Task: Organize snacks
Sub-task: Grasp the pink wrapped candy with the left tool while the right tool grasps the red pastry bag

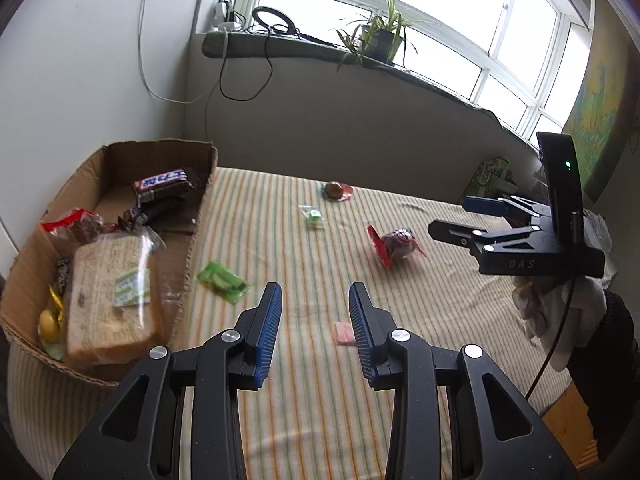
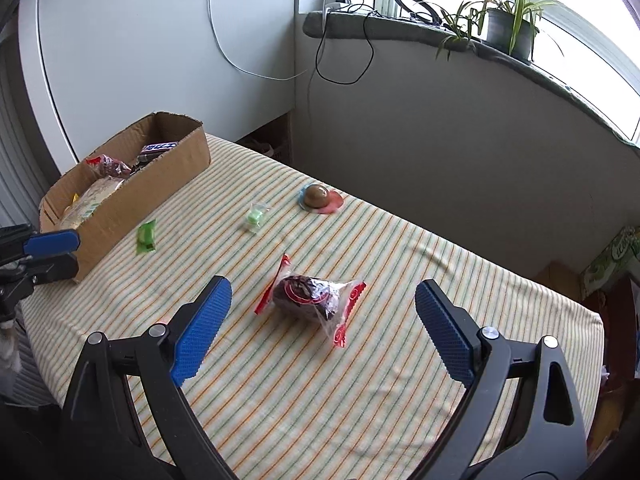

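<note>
Home room: potted plant (image 2: 508, 28), striped tablecloth (image 2: 360, 380)

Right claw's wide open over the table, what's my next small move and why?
Probably ease the right claw down and forward around the red-wrapped dark snack, then close. It lies loose on the striped cloth, roughly centred between the open fingers and untouched, outside the cardboard box.
</note>
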A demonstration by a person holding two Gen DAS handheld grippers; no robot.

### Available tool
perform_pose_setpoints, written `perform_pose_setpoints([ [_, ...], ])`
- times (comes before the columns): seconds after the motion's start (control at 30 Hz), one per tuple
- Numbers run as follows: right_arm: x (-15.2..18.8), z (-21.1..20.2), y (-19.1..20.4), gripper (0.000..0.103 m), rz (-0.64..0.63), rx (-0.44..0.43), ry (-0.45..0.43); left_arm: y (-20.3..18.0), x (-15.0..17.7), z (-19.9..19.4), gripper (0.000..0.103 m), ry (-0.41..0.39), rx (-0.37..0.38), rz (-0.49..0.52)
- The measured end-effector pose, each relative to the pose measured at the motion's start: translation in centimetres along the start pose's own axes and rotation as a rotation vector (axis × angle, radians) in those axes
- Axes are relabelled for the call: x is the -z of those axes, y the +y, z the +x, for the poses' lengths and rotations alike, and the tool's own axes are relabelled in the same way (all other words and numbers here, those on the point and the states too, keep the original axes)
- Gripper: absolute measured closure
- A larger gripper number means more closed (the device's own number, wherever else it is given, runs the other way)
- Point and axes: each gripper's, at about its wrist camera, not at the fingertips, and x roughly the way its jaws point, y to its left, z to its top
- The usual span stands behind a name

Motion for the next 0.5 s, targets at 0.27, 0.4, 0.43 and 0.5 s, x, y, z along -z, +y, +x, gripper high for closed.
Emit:
perform_pose_setpoints([
  [0.27, -0.6, 2.2, -1.4, 0.008, 0.008, -0.107, -0.008, -2.5, 2.4, 2.1, 0.07, 0.085, 0.059, -0.031],
  [0.4, -1.2, 3.5, -1.8, 0.008, -0.001, -0.162, 0.005, -3.2, 3.4, 3.6, 0.07, 0.132, 0.073, -0.054],
  [0.43, -1.4, 3.8, -1.9, 0.008, -0.003, -0.169, 0.006, -3.2, 3.5, 3.9, 0.07, 0.142, 0.078, -0.062],
  [0.5, -1.8, 4.5, -2.2, 0.008, 0.004, -0.197, 0.009, -3.5, 3.7, 4.5, 0.07, 0.162, 0.092, -0.074],
])
